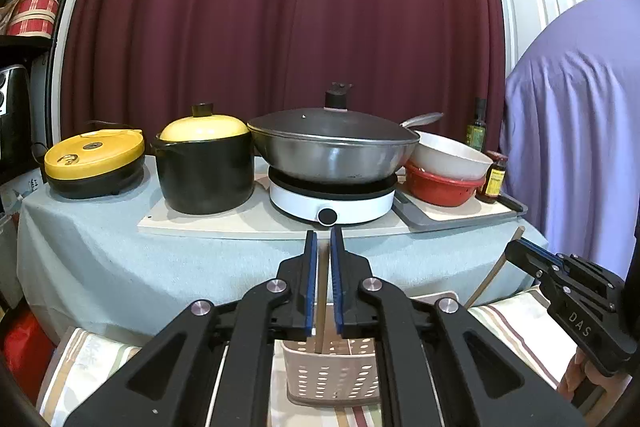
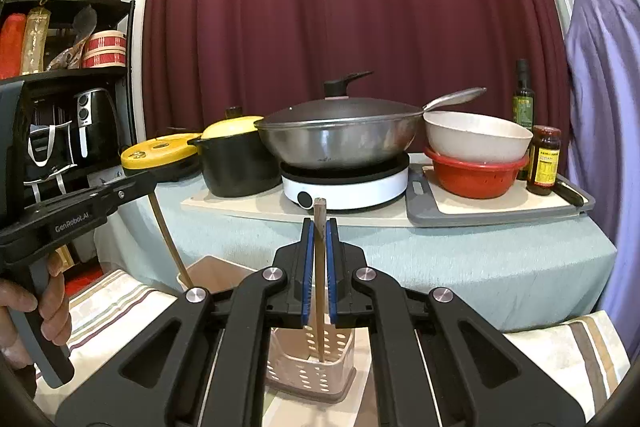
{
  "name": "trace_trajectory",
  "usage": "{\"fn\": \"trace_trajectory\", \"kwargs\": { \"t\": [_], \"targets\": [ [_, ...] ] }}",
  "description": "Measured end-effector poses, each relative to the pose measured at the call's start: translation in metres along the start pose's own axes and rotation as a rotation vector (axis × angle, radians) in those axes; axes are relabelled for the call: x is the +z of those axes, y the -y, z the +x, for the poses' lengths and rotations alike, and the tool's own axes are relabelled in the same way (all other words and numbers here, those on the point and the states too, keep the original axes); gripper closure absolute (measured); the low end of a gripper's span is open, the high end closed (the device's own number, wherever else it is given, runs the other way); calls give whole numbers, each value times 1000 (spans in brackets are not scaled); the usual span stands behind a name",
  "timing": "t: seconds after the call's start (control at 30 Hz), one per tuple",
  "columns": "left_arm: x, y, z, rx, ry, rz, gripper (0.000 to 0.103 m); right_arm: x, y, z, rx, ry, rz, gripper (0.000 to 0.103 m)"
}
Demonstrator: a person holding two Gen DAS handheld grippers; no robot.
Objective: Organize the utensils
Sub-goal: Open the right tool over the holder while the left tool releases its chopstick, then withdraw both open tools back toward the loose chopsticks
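both grippers clench a chopstick each: right gripper holds its chopstick upright at frame centre, tip already inside the perforated basket directly below, like the left gripper.

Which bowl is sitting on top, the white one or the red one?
The white bowl is on top. It nests inside the red bowl, which has little holes and rests on the grey cutting board beside the wok.
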State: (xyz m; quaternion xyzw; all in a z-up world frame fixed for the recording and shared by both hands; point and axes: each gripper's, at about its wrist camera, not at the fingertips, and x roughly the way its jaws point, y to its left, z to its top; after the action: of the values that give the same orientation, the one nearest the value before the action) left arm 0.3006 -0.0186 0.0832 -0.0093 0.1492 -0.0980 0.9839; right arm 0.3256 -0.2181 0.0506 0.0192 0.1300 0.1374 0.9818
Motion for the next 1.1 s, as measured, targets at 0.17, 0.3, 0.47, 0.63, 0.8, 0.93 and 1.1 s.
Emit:
{"fn": "trace_trajectory", "kwargs": {
  "t": [0.17, 0.3, 0.47, 0.63, 0.8, 0.93, 1.1],
  "targets": [
    [-2, 0, -3, 3, 7, -1, 64, -1, -5, -7, -27, 21, -12, 67],
    [-1, -1, -17, 12, 35, 4, 48, 1, -10, -21, -58, 41, -44, 56],
    [-7, -2, -45, 29, 65, 11, 37, -2, -15, -48, -98, 51, -65, 46],
    [-28, -4, -72, 51, 58, 19, 36, -19, -22, -83, -110, 49, -69, 46],
    [-66, -2, -96, 84, 11, 38, 36, -51, -26, -116, -119, 18, -64, 46],
    [-99, 0, -115, 102, -27, 35, 36, -86, -27, -146, -126, -19, -47, 46],
    [-140, 2, -135, 143, -84, 53, 36, -128, -31, -173, -142, -65, -36, 46]
  ]
}}
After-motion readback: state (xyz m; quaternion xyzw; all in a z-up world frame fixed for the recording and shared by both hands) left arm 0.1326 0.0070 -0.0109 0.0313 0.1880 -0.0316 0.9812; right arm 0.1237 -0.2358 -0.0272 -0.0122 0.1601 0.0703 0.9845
